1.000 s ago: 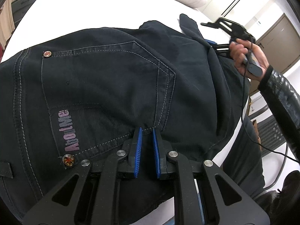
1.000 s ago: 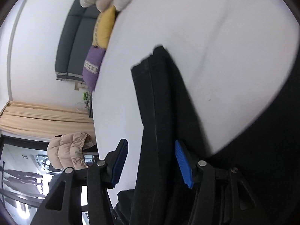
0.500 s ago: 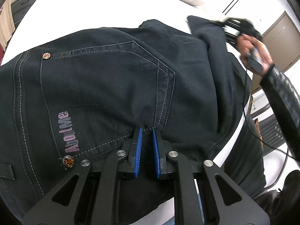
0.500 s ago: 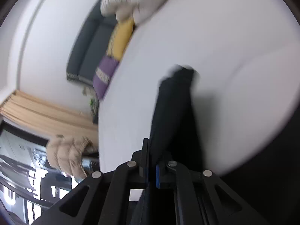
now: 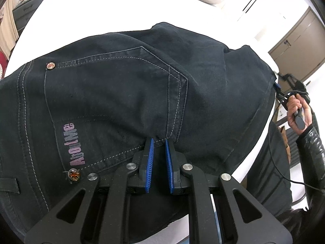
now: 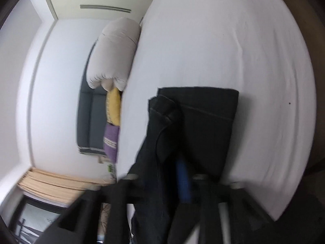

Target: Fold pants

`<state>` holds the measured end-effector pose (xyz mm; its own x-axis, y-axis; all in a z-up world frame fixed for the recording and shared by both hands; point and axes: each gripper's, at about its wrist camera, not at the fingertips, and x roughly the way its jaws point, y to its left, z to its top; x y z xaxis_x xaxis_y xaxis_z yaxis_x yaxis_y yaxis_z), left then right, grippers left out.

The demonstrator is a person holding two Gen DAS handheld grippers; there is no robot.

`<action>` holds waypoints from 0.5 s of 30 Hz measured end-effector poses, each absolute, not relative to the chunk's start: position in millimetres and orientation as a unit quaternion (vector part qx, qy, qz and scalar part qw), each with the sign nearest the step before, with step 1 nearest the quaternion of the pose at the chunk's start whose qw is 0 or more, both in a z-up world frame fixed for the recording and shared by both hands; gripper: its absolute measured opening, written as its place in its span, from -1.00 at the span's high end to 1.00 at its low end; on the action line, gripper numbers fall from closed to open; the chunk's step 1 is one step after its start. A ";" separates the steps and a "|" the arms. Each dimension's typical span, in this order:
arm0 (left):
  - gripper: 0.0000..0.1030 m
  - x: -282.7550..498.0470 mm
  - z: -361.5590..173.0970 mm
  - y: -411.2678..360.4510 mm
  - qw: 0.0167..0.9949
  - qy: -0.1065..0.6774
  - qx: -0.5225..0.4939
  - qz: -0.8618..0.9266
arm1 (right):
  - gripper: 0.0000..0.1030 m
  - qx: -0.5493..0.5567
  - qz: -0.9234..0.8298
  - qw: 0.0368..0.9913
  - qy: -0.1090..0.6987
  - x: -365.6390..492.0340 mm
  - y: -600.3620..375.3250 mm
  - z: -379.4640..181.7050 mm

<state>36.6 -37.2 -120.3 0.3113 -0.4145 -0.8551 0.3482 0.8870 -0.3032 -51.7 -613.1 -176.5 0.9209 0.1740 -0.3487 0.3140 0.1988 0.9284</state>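
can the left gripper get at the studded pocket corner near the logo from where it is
Probably yes. The left gripper rests on the pants with its jaws slightly apart and empty, and the stud lies just to its left on flat, uncovered fabric. Nothing sits between them.

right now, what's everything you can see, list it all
dark denim pants: one, near-black, spread on the bed, one leg end lifted
white bed sheet: one, under the pants
puffy cream duvet: one, at the bed's edge
yellow cushion: one, on the grey sofa
purple cushion: one, beside the yellow one
left gripper: blue-padded jaws slightly apart, tips on the pants
right gripper: blurred, jaws shut on the pants leg
right hand: holding the gripper handle
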 end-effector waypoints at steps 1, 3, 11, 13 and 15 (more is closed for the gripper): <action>0.77 36.8 -119.7 -38.9 0.810 0.538 -0.030 -0.234 | -0.16 0.630 -0.043 0.754 0.180 -48.9 -612.4 -174.1; 0.77 35.9 -118.5 -41.6 0.811 0.537 -0.028 -0.229 | -0.21 0.626 -0.043 0.760 0.169 -41.6 -616.2 -172.2; 0.77 33.5 -116.7 -49.7 0.813 0.538 -0.023 -0.220 | 0.79 0.638 -0.030 0.743 0.200 1.6 -643.7 -180.0; 0.77 34.1 -117.3 -48.9 0.814 0.538 -0.023 -0.219 | 0.80 0.634 -0.037 0.747 0.194 -2.2 -646.1 -173.6; 0.77 34.0 -117.7 -49.1 0.814 0.538 -0.024 -0.218 | 0.81 0.625 -0.041 0.761 0.171 -20.6 -645.6 -157.8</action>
<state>34.0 -49.1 -117.7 0.3261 -0.3802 -0.8655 0.3282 0.9041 -0.2736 -20.6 -645.6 -157.8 0.9381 0.1521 -0.3113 0.2757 0.2162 0.9366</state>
